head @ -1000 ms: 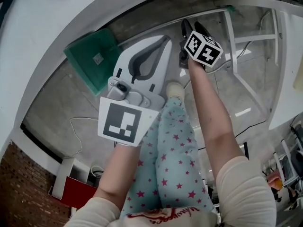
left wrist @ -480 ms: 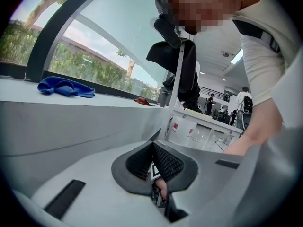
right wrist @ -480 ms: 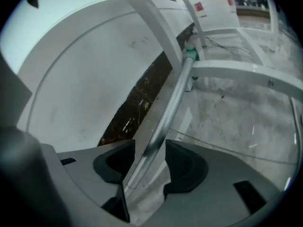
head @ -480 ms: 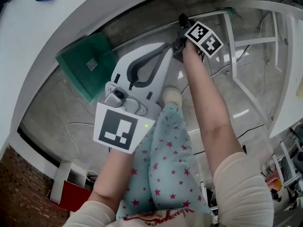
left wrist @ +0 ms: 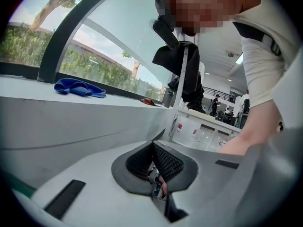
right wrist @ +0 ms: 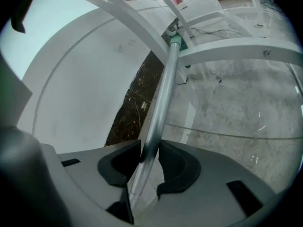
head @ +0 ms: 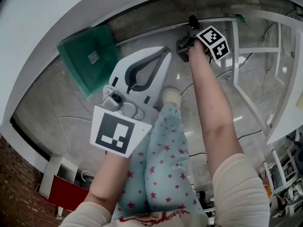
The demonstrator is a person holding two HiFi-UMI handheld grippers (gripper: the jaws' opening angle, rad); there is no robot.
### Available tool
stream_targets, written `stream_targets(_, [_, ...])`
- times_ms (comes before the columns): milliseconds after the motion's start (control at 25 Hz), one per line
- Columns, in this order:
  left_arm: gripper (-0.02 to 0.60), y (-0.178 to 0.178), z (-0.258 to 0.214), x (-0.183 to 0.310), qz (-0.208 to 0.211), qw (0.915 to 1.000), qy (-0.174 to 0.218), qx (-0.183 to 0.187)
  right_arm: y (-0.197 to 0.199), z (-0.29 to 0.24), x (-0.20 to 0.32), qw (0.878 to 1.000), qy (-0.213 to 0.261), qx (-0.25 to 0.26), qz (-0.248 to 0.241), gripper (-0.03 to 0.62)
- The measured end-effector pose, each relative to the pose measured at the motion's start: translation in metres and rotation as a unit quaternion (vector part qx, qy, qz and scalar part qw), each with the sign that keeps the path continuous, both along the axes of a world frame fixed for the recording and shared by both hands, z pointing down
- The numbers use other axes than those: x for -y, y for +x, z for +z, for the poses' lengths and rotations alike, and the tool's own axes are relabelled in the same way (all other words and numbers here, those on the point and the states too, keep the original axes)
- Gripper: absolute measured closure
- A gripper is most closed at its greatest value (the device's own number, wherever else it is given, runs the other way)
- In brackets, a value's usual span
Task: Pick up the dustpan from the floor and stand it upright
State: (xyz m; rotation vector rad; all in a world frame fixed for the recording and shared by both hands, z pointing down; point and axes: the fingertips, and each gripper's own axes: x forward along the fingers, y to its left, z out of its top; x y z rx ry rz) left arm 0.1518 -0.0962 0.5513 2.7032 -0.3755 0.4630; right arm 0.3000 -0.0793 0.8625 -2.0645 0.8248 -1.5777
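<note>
In the head view the dustpan lies flat on the floor beside the curved white wall. Its green pan is toward my left, and its metal handle runs off to my right along the wall. My right claw sits across that handle, well along from the pan, so it is the nearer hand. My left claw hangs above the floor, just short of the handle.

In the left gripper view my left claw has its pads together at the tips with nothing held. The dustpan does not show clearly there.

In the right gripper view my right claw has the handle between its pads, both pressing on the tube, which runs straight away to its green end. The jaws have just been closing on it.

A second ago the right claw stood above the handle, rolled the other way. Since then it has dropped and turned to grip. The lift, I judge, pivots the handle up about the pan.
</note>
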Motion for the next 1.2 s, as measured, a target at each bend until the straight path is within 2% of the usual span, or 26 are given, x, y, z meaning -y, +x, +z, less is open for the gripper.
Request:
stream_targets(200, [0.562, -0.011, -0.012, -0.001, -0.014, 0.9999, -0.006, -0.001, -0.003, -0.031, 0.000, 1.000, 0.010, -0.017, 0.017, 0.468])
stream_targets(440, [0.563, -0.022, -0.053, -0.003, -0.026, 0.9996, -0.005, -0.013, -0.022, -0.094, -0.005, 0.998, 0.026, -0.025, 0.048, 0.488])
stream_targets(720, [0.563, -0.049, -0.114, 0.015, -0.059, 0.9978, 0.018, -0.026, -0.058, -0.167, 0.003, 0.997, 0.024, -0.059, 0.034, 0.493])
stream_targets(960, [0.562, -0.085, -0.162, 0.031, -0.102, 0.9936, 0.038, -0.031, -0.099, -0.227, 0.028, 0.994, 0.037, -0.099, -0.035, 0.493])
stream_targets(1200, [0.563, -0.125, -0.191, 0.030, -0.149, 0.9875, 0.039, -0.033, -0.145, -0.275, 0.053, 0.979, 0.052, -0.149, -0.131, 0.493])
